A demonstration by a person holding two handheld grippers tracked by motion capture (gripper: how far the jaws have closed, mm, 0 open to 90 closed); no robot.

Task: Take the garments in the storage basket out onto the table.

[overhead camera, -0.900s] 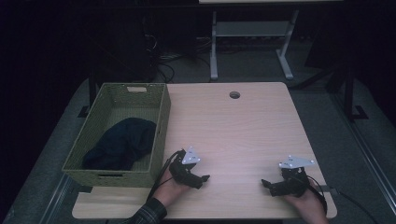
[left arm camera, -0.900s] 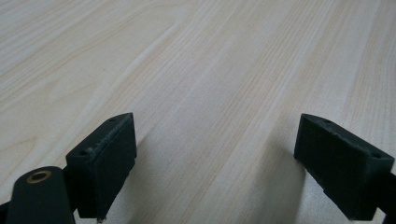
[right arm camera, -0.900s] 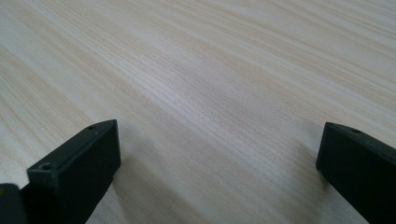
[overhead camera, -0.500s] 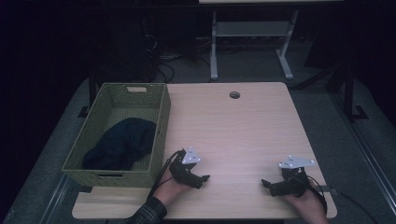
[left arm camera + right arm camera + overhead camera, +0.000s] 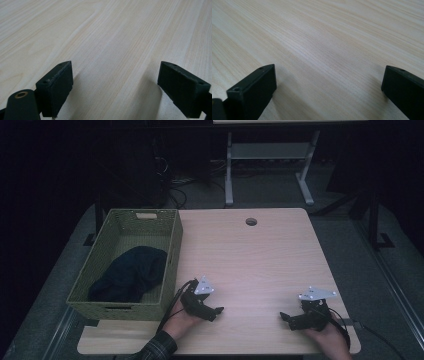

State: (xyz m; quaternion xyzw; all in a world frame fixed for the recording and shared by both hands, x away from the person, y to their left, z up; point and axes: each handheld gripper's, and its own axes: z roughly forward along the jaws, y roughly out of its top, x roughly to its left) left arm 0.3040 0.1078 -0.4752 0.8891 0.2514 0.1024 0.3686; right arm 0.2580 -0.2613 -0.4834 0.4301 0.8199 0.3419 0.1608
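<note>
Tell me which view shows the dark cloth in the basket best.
The high view: the dark cloth lies bunched in the near half of the green basket at the table's left edge. The left and right gripper views look at bare wooden tabletop between open jaws, so they tell nothing about the cloth.

Blk grippers w/ grey tri plates, blk cables; plaid sleeve (image 5: 159, 349).

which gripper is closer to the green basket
Left. The left gripper sits just beside the green basket, off its near right corner; the right gripper rests across the table.
</note>
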